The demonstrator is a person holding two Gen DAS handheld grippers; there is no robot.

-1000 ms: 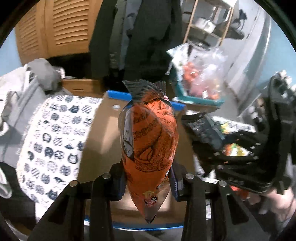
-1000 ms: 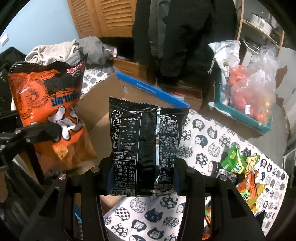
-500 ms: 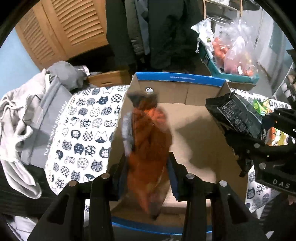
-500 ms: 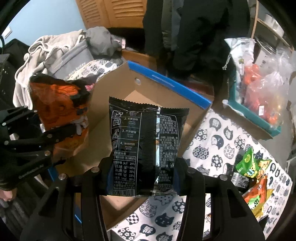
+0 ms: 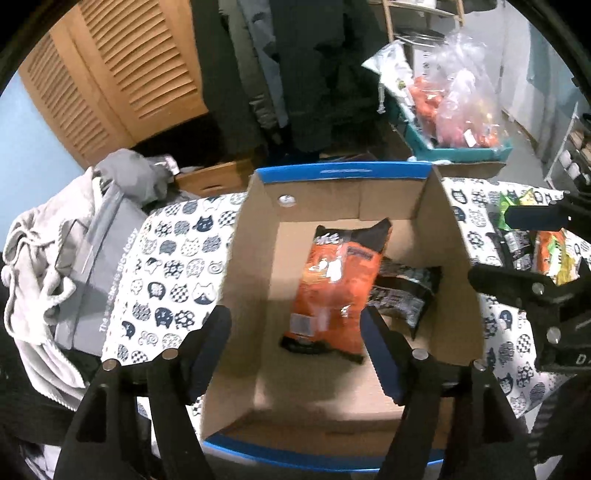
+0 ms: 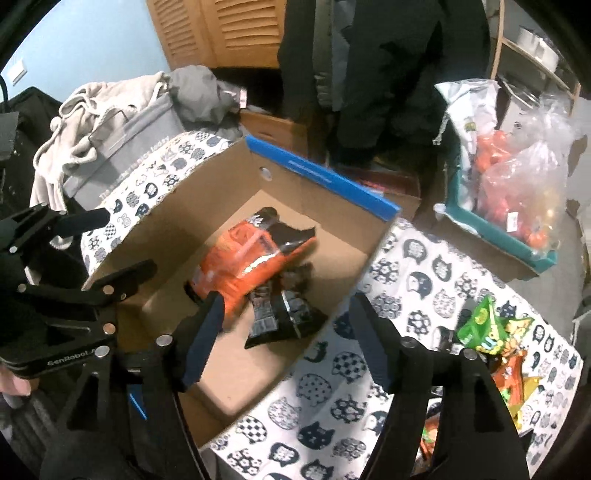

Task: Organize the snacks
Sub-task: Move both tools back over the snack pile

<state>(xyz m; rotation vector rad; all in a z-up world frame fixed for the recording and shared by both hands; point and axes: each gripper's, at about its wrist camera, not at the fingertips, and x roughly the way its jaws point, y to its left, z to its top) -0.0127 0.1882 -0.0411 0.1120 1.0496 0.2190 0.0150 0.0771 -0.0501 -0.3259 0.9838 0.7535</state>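
Orange crinkled snack bag (image 5: 334, 291) overlaps black foil packet (image 5: 402, 291) inside the blue-rimmed cardboard box (image 5: 340, 171). Left gripper (image 5: 295, 347) and right gripper (image 6: 286, 332) hover above the box, jaws apart, empty. Later packets dropped in could pile unevenly and slide.

Cloth on table: white, printed with cat heads (image 5: 173, 266) (image 6: 424, 284)
Left of table: pale hoodie (image 5: 40, 251) (image 6: 85, 118) heaped over a grey fabric bin (image 5: 99, 273) (image 6: 136, 136)
Behind: louvred wooden doors (image 5: 122, 74) (image 6: 236, 29), dark hanging coats (image 5: 317, 70) (image 6: 384, 62)
Far right: teal crate (image 5: 461, 151) (image 6: 506, 236) holding clear plastic bags (image 5: 461, 107) (image 6: 524, 184)
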